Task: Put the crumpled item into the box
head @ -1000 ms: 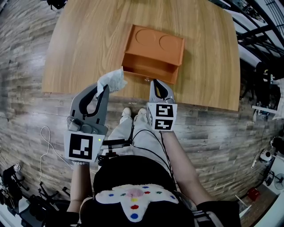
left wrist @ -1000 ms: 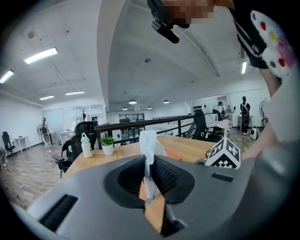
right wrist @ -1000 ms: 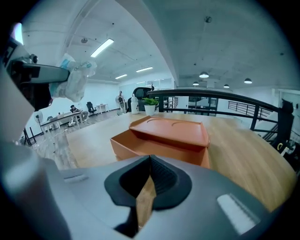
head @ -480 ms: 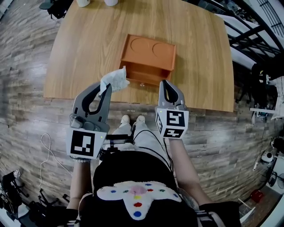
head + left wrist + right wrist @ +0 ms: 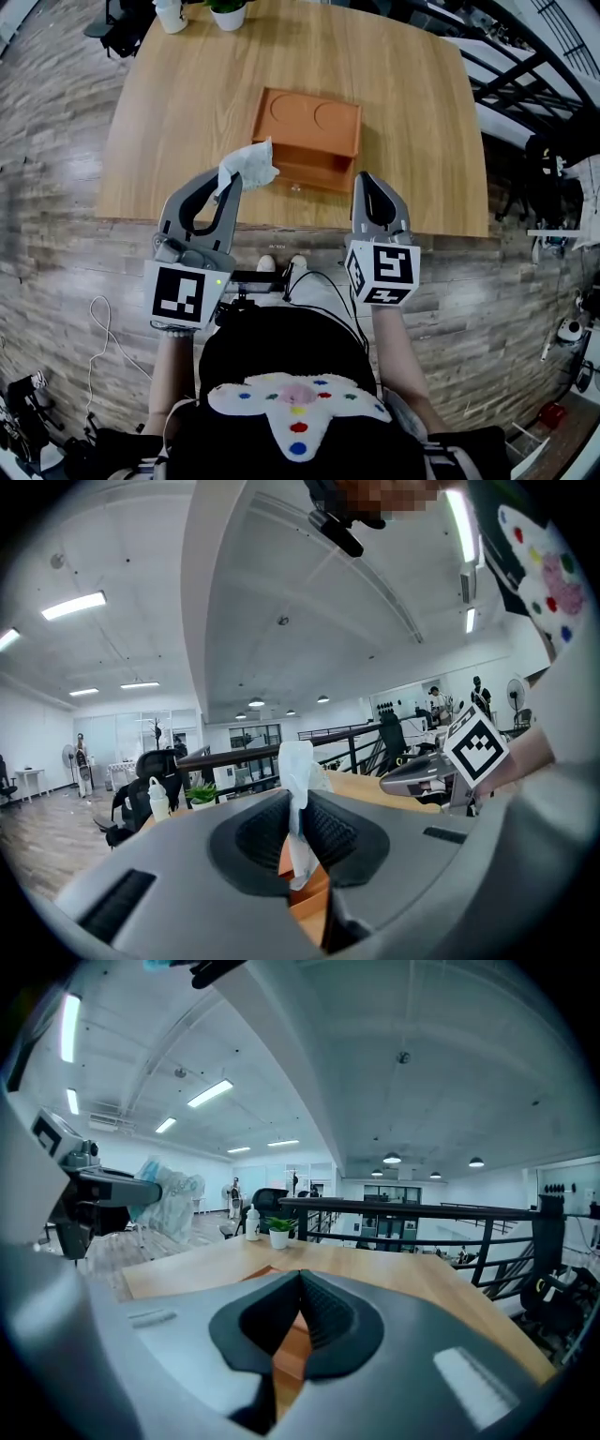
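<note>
A white crumpled item (image 5: 248,165) sticks out of my left gripper (image 5: 231,180), which is shut on its lower end (image 5: 298,829). It hangs over the table's near edge, just left of the front of the orange box (image 5: 307,131). The box has two round hollows in its top and an open drawer (image 5: 305,174) facing me. My right gripper (image 5: 366,178) hovers at the near edge, right of the drawer, shut with nothing in it (image 5: 298,1277). Orange shows through the slit below its jaws.
The wooden table (image 5: 422,112) carries a potted plant (image 5: 228,11) and a white bottle (image 5: 171,14) at its far edge. A black railing (image 5: 441,1218) runs behind the table. Plank floor and loose cables (image 5: 98,305) lie around my feet.
The right gripper has drawn away to the right of the box's front. The left gripper still holds the crumpled item near the box's left front corner. The box sits farther up the view.
</note>
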The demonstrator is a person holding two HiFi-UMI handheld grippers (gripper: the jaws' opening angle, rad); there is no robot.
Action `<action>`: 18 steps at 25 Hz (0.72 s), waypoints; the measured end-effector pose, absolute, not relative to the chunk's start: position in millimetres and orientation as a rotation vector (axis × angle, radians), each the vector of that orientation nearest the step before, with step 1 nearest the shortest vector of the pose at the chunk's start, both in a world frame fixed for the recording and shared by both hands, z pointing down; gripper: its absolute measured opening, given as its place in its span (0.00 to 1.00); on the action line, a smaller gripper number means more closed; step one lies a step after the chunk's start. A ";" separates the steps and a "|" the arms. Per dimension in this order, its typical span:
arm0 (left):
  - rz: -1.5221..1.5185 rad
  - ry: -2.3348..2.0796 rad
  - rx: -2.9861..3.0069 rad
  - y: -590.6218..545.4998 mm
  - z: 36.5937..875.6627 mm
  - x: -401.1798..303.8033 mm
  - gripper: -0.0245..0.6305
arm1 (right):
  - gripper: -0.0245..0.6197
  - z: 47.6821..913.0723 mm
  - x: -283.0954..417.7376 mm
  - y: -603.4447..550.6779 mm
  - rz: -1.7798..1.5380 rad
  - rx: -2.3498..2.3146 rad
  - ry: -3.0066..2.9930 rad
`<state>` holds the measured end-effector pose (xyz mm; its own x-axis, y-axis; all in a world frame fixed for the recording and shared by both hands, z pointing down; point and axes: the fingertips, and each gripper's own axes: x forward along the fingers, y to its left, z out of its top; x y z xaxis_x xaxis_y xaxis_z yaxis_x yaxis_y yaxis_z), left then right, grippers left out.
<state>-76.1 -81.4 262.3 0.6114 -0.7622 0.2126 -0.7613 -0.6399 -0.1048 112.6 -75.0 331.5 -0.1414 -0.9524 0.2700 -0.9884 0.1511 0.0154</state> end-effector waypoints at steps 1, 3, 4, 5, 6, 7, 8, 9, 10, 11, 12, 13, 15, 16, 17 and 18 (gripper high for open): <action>-0.372 1.324 -2.816 -82.4 261.0 -74.4 0.10 | 0.05 327.5 114.5 -74.5 0.236 1.905 -2.211; -0.369 1.313 -2.816 -84.0 259.1 -71.9 0.10 | 0.05 321.4 117.8 -73.2 0.225 1.914 -2.214; -0.367 1.310 -2.816 -84.5 258.0 -70.7 0.10 | 0.05 318.8 119.4 -72.4 0.221 1.917 -2.216; -0.364 1.305 -2.815 -85.1 256.9 -69.4 0.10 | 0.05 316.2 120.9 -71.5 0.218 1.920 -2.218; -0.362 1.300 -2.814 -85.6 255.8 -68.0 0.10 | 0.05 313.7 122.2 -70.7 0.215 1.923 -2.220; -0.361 1.294 -2.813 -86.1 255.2 -66.8 0.10 | 0.05 311.4 123.1 -69.9 0.210 1.927 -2.222; -0.361 1.289 -2.813 -86.6 254.9 -65.8 0.10 | 0.05 309.5 123.6 -69.3 0.207 1.930 -2.224; -0.362 1.284 -2.813 -87.0 255.0 -65.1 0.10 | 0.05 308.0 123.9 -68.7 0.205 1.933 -2.225; -0.363 1.280 -2.814 -87.4 255.3 -64.5 0.10 | 0.05 307.0 124.0 -68.4 0.204 1.935 -2.226; -0.363 1.277 -2.815 -87.9 255.5 -64.0 0.10 | 0.05 306.5 124.1 -68.3 0.204 1.937 -2.228; -0.364 1.276 -2.815 -88.4 255.7 -63.3 0.10 | 0.05 306.6 124.4 -68.5 0.205 1.937 -2.229; -0.365 1.275 -2.815 -88.9 256.0 -62.6 0.10 | 0.05 306.9 124.8 -68.8 0.206 1.936 -2.230; -0.367 1.273 -2.816 -90.0 256.3 -60.8 0.10 | 0.05 307.5 126.0 -69.8 0.208 1.933 -2.231; -0.368 1.272 -2.816 -90.0 256.4 -59.9 0.10 | 0.05 307.7 126.7 -69.7 0.210 1.933 -2.231; -0.369 1.272 -2.816 -89.6 256.4 -59.1 0.10 | 0.05 307.9 127.4 -69.1 0.212 1.933 -2.230; -0.370 1.272 -2.817 -88.9 256.7 -58.5 0.10 | 0.05 308.2 128.0 -68.1 0.213 1.933 -2.230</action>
<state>-58.5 -88.9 256.7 0.6376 -0.7430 0.2035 -0.7362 -0.6655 -0.1230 128.0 -68.1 308.2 -0.1370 -0.9634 0.2305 -0.9896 0.1434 0.0110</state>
